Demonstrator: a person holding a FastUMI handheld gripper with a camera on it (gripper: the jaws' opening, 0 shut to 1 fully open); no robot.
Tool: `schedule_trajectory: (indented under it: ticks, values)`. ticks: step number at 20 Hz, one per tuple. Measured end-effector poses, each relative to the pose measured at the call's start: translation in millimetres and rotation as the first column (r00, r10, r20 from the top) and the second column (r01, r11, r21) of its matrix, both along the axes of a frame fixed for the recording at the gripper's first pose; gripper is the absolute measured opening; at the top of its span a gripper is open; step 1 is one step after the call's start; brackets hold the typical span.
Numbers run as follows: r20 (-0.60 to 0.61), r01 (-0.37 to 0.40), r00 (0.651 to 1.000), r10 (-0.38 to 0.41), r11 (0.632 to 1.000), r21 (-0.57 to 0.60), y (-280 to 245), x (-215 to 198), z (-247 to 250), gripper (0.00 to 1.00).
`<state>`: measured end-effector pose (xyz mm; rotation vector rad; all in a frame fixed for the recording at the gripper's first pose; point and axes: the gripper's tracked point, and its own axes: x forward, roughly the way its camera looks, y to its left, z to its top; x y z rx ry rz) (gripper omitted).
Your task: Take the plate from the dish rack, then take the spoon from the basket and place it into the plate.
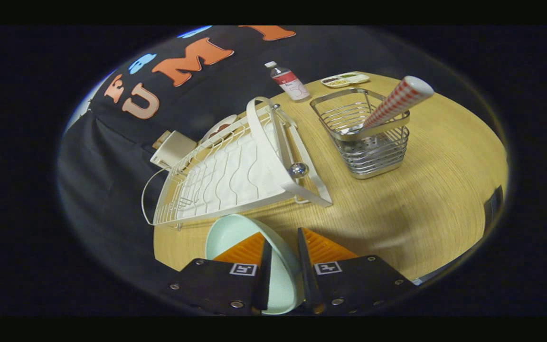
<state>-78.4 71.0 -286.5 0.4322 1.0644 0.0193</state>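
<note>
Pale wood-grain table [425,199] fills the middle and right of the frame, backed by black cloth [112,156] at upper left. The gripper [280,266] at bottom centre has both fingers clamped on the rim of a mint plate [235,232], clear of the white rack [231,175] just beyond. Right of the rack, a wire basket [373,147] holds a spoon [397,102] with a checked handle. A bottle [288,81] and a small tray [344,79] sit at top centre.
</note>
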Motion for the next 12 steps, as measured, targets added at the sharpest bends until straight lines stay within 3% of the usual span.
schedule_trajectory:
  ticks: [3, 7, 10, 12]
  values:
    - [0.016, -0.03, 0.999, 0.031, 0.999, -0.045, -5, -1, -5, 0.3]
    - [0.111, -0.014, 0.994, 0.02, 0.999, -0.052, -15, 14, 8, 0.3]
    - [0.188, -0.006, 0.982, 0.035, 0.988, -0.152, -39, 21, 15, 0.39]
    - [0.243, -0.007, 0.968, 0.063, 0.974, -0.225, -54, 25, 23, 0.5]
